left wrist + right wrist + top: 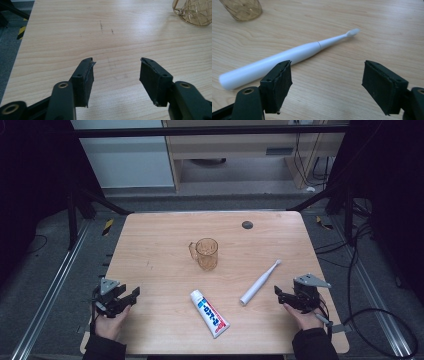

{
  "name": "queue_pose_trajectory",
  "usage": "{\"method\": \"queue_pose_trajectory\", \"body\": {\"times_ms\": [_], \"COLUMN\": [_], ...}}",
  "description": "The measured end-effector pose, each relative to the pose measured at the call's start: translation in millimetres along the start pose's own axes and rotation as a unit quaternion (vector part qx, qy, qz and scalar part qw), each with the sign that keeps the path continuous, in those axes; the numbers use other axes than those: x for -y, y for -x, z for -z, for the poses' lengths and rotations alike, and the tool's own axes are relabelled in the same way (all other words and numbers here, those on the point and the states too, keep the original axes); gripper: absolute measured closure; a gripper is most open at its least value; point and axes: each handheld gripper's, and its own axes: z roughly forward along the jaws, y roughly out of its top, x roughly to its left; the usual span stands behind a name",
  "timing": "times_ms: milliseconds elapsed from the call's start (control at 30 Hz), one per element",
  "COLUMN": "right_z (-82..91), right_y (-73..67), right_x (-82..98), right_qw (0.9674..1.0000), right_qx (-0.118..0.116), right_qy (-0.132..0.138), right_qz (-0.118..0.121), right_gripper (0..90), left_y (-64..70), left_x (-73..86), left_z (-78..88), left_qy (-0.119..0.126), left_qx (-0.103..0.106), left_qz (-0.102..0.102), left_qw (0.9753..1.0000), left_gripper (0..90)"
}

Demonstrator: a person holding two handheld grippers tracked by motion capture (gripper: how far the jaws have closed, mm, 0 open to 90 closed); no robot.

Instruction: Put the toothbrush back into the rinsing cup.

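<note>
Both grippers idle: left gripper point(134, 292) and right gripper point(278, 291) jaws spread wide, gripping nothing, toothbrush point(260, 282) near right.

Wood, plastic and glass on the bench

The bench point(150, 240) is pale matt wood grain, faintly scuffed. Beside the clear amber patterned mug point(206, 254), the toothbrush point(274, 60) is smooth white plastic, the toothpaste tube point(209, 313) glossy. Both tongs carry rough matt black pads point(277, 85).

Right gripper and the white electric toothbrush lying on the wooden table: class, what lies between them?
Nothing but bare table. In the high view, the open right gripper sits just right of the white electric toothbrush, with wood between; the right gripper view agrees.
</note>
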Motion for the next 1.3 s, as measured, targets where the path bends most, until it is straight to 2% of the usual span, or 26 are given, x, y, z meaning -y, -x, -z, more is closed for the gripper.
{"method": "queue_pose_trajectory", "body": {"times_ms": [267,467,633,667,700,767,800,900,933,1000,1133,1300], "right_z": [6.2,6.8,3.7,3.7,1.6,0.6,-3.4,-8.5,-14.3,-16.2,-28.3,-36.2], "right_y": [-10.5,-21.5,-32.3,-32.3,-36.6,-38.5,-45.4,-51.5,-57.1,-59.1,-70.5,-76.9], "right_x": [-4.9,-13.2,-21.8,-21.8,-25.6,-26.9,-30.4,-31.9,-33.1,-33.5,-33.7,-32.6], "right_qw": [0.9996,0.9981,0.9965,0.9965,0.9959,0.9956,0.9947,0.9943,0.9934,0.9930,0.9911,0.9896], "right_qx": [-0.027,-0.060,-0.081,-0.081,-0.087,-0.090,-0.096,-0.096,-0.101,-0.103,-0.109,-0.117], "right_qy": [0.005,0.005,0.000,0.000,-0.002,-0.004,-0.009,-0.014,-0.025,-0.027,-0.043,-0.050], "right_qz": [0.008,0.012,0.021,0.021,0.025,0.027,0.034,0.044,0.048,0.052,0.063,0.067], "right_gripper": [31.7,46.3,57.7,57.7,62.8,64.8,69.8,74.3,78.8,80.2,88.7,90.0], "left_y": [3.5,4.5,5.7,5.7,6.4,7.1,7.6,7.5,7.3,7.6,8.7,8.6], "left_x": [3.2,2.3,1.1,1.1,1.2,1.3,1.1,1.2,1.3,1.3,1.0,0.7], "left_z": [-4.8,-6.1,-9.2,-9.2,-10.9,-11.5,-11.6,-11.8,-11.6,-11.5,-11.5,-12.3], "left_qy": [-0.019,-0.016,-0.027,-0.027,-0.032,-0.034,-0.036,-0.038,-0.038,-0.038,-0.036,-0.038], "left_qx": [0.005,0.013,0.013,0.013,0.014,0.014,0.015,0.013,0.013,0.014,0.013,0.015], "left_qz": [-0.009,-0.009,-0.012,-0.012,-0.013,-0.015,-0.018,-0.018,-0.017,-0.018,-0.019,-0.021], "left_qw": [0.9998,0.9998,0.9995,0.9995,0.9993,0.9992,0.9991,0.9990,0.9990,0.9990,0.9991,0.9990], "left_gripper": [51.8,52.0,52.9,52.9,53.0,53.0,53.0,53.0,52.7,52.6,51.6,51.6]}}
